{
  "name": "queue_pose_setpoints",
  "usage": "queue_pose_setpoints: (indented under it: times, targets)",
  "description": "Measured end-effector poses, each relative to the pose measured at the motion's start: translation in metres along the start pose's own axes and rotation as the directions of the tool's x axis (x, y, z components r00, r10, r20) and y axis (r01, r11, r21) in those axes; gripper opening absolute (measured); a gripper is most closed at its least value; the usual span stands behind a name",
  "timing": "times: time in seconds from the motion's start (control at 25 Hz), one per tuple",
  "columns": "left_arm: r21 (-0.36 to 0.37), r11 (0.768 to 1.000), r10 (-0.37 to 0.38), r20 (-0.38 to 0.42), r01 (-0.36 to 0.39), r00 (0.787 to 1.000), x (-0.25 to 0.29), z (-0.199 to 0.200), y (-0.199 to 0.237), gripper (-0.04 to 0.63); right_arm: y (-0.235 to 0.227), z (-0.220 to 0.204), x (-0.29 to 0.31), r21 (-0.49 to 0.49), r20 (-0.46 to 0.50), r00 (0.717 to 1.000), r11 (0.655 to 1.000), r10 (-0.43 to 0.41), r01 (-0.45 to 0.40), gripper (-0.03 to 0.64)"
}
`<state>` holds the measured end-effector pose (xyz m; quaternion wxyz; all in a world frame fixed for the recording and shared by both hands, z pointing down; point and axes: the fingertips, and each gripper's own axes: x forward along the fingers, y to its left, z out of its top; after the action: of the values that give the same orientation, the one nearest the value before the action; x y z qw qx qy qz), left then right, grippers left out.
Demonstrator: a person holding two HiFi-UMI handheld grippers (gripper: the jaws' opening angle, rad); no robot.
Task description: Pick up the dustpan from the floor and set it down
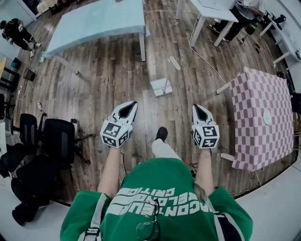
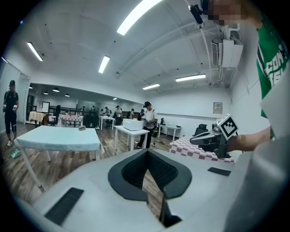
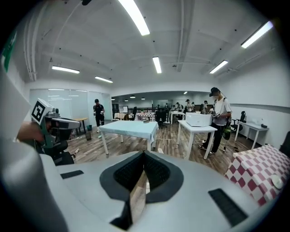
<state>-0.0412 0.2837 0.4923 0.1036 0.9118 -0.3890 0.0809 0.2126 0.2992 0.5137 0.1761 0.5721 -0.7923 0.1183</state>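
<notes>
The white dustpan lies on the wooden floor ahead of me, between and beyond both grippers. My left gripper points toward it from the lower left, a short way off, with its jaws shut and nothing in them. My right gripper hovers to the dustpan's lower right, also shut and empty. In the left gripper view the left gripper's dark pads meet at the tip, and the right gripper shows at the side. The right gripper view shows the right gripper's pads closed together. A small white stick-like object lies beyond the dustpan.
A pale blue table stands ahead on the left and a white table ahead on the right. A pink checked table is close on the right. Black office chairs crowd the left. My foot steps forward. A person stands by the white table.
</notes>
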Motion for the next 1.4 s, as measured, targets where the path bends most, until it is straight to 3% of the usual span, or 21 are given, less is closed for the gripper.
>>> queue_pose_setpoints:
  times: [0.36, 0.8, 1.16, 1.4]
  targets:
    - [-0.008, 1.000, 0.029, -0.018, -0.029, 0.999, 0.080, 0.021, 0.028, -0.008, -0.058, 0.024, 0.079, 0.018, -0.016, 0.999, 0.999, 0.042, -0.041, 0.009]
    - [-0.016, 1.000, 0.023, -0.072, -0.024, 0.997, 0.128, 0.017, 0.047, -0.008, -0.078, 0.020, 0.126, 0.032, -0.068, 0.995, 0.997, 0.068, -0.066, 0.008]
    - [-0.041, 0.998, -0.049, -0.068, 0.047, 0.996, 0.185, 0.021, 0.099, -0.008, -0.094, 0.047, 0.183, 0.030, -0.069, 0.997, 0.999, 0.023, -0.021, 0.008]
    - [-0.070, 0.992, -0.108, -0.050, 0.105, 0.993, 0.232, 0.035, 0.151, -0.008, -0.094, 0.072, 0.238, 0.022, -0.092, 0.995, 0.999, 0.044, -0.042, 0.008]
